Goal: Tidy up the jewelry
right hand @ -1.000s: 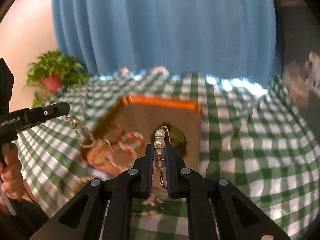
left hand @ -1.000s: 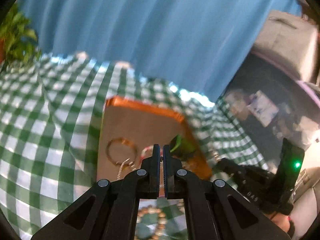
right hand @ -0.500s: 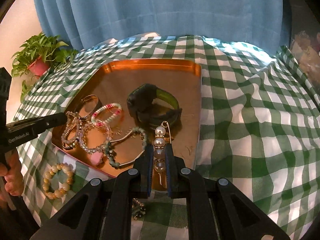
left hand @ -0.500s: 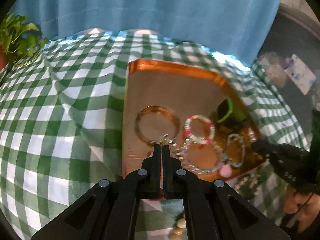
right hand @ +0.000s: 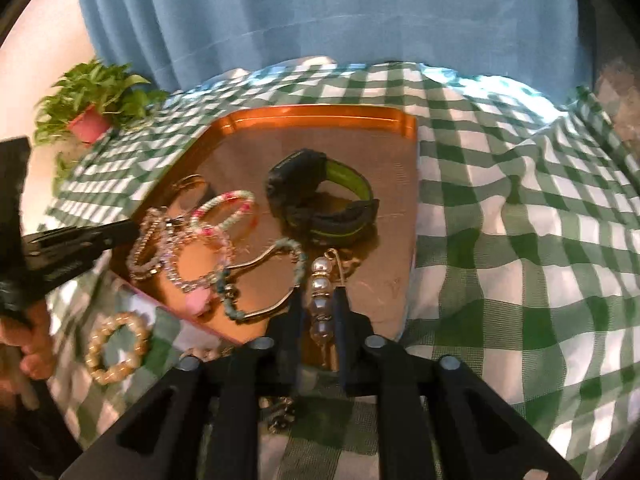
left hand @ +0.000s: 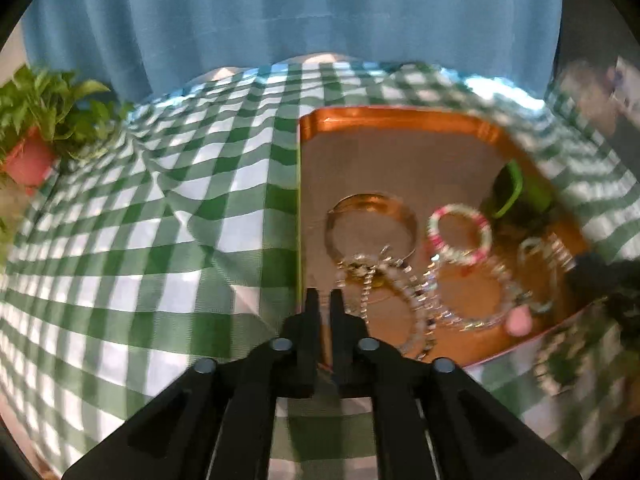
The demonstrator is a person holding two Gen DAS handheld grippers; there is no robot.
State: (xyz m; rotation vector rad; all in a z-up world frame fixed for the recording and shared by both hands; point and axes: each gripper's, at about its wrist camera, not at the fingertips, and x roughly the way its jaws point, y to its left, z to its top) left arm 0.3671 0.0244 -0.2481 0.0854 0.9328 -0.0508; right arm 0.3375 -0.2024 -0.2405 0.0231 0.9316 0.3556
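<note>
Over the copper tray (right hand: 320, 114) on green gingham: right gripper (right hand: 316, 300) spreading its jaws, pearl pin (right hand: 321, 300) loose between them, being let go onto the tray's near edge. At the tray's left rim, left gripper (left hand: 325, 300) parting too, nothing between, crystal bracelet (left hand: 400, 292) dropped just inside. Beaded bracelet (right hand: 116, 346) waiting outside the tray.

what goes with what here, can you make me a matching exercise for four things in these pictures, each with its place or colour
Things:
1. watch
2. cream bead bracelet
3. pearl pin
4. potted plant

Matches:
a. between the fingers of the right tool
b. on the checked cloth, outside the copper tray
c. black and green, in the tray
d. at the table's far left corner

Pairs: 1-c, 2-b, 3-a, 4-d
</note>
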